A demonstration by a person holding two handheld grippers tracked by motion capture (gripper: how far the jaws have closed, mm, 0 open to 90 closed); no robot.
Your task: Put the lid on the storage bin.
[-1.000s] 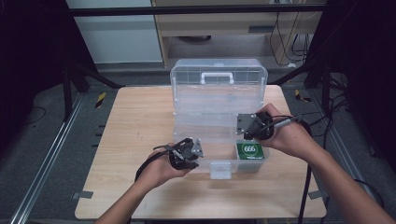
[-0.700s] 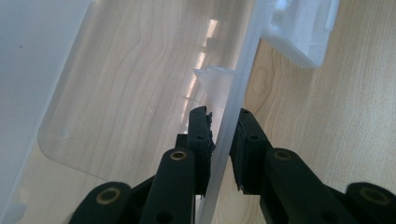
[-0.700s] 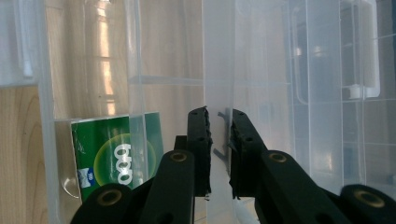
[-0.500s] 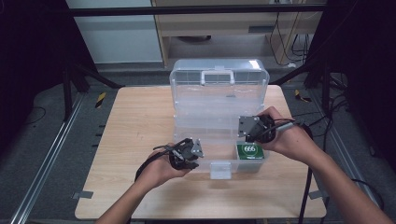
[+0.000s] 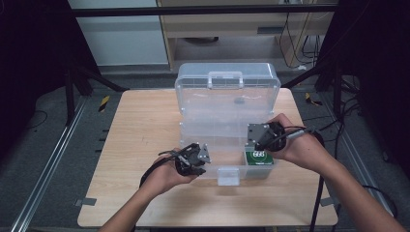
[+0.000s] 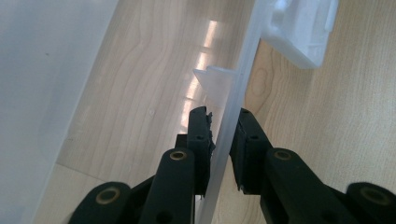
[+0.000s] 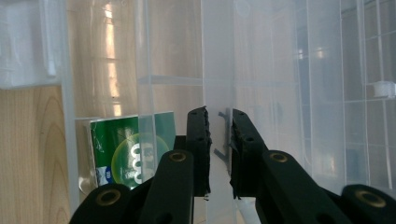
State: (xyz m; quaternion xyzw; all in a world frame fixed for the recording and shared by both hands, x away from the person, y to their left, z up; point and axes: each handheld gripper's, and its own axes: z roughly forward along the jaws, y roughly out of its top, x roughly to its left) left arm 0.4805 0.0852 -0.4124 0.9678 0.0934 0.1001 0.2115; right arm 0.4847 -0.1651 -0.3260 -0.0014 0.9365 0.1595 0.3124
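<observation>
Crosswise on the table, the clear box (image 5: 227, 116) is apparently pinched by left tongs (image 6: 223, 135) and right tongs (image 7: 219, 128).

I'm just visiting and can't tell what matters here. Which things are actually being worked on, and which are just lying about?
In use:
- clear plastic box, lid open
- left gripper, on its front wall
- right gripper, on an inner wall
- green packet inside the box

Lying about:
- yellow-black item on the floor
- cables behind the table
</observation>
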